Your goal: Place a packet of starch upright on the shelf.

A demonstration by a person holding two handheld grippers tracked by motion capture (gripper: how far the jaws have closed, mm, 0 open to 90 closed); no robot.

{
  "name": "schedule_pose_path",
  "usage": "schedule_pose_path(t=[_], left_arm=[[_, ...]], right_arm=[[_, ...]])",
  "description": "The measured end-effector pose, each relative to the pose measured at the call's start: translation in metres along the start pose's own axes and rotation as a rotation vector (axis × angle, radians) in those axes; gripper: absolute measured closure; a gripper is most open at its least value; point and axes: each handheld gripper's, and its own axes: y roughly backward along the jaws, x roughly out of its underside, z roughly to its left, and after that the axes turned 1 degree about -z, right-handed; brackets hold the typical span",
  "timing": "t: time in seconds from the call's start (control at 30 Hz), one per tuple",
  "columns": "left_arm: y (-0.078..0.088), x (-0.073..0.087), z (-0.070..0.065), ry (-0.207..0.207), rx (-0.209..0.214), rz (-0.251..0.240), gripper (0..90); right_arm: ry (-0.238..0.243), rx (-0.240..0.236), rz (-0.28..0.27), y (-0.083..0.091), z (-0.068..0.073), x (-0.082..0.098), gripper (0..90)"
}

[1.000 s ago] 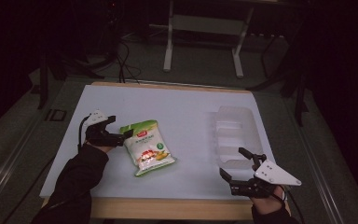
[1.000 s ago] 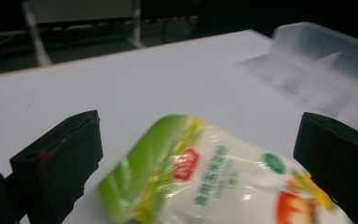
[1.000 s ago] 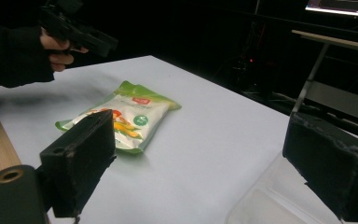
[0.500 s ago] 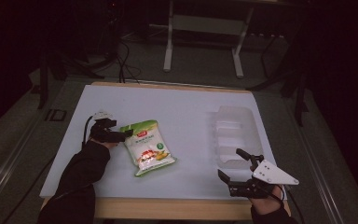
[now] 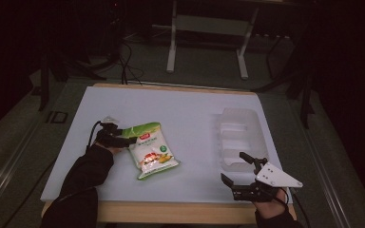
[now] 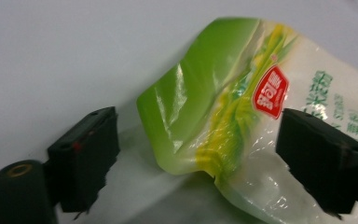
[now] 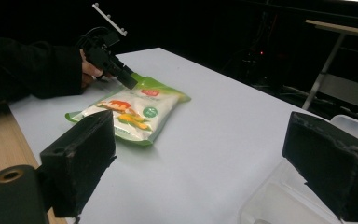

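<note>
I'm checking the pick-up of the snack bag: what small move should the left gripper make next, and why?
Probably finish closing. The left gripper has just been closing, and the green corner of the snack bag sits between its jaws, but the pads do not yet press it, so nothing is gripped.

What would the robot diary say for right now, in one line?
left tongs: closing around snack bag corner, no squeeze yet | right tongs: open, waiting by clear tray
</note>
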Motion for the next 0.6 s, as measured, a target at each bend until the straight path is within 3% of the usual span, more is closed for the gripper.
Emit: schedule_pose_path(t=[0.13,0.33,0.5,0.6], left_arm=[[0.000,-0.001,-0.002,-0.018,0.001,0.017,16.5],[0.000,0.002,-0.010,-0.068,0.044,0.023,30.7],[0.000,0.002,-0.016,-0.130,0.042,0.048,48.6],[-0.003,0.001,-0.028,-0.178,0.059,0.080,67.4]], right_arm=[[-0.002,-0.003,0.002,0.000,0.000,0.000,9.3],[-0.004,-0.005,0.004,-0.001,0.000,0.000,9.3],[-0.007,-0.007,0.007,-0.001,0.000,0.000,9.3],[-0.006,-0.007,0.009,-0.002,0.000,0.000,9.3]])
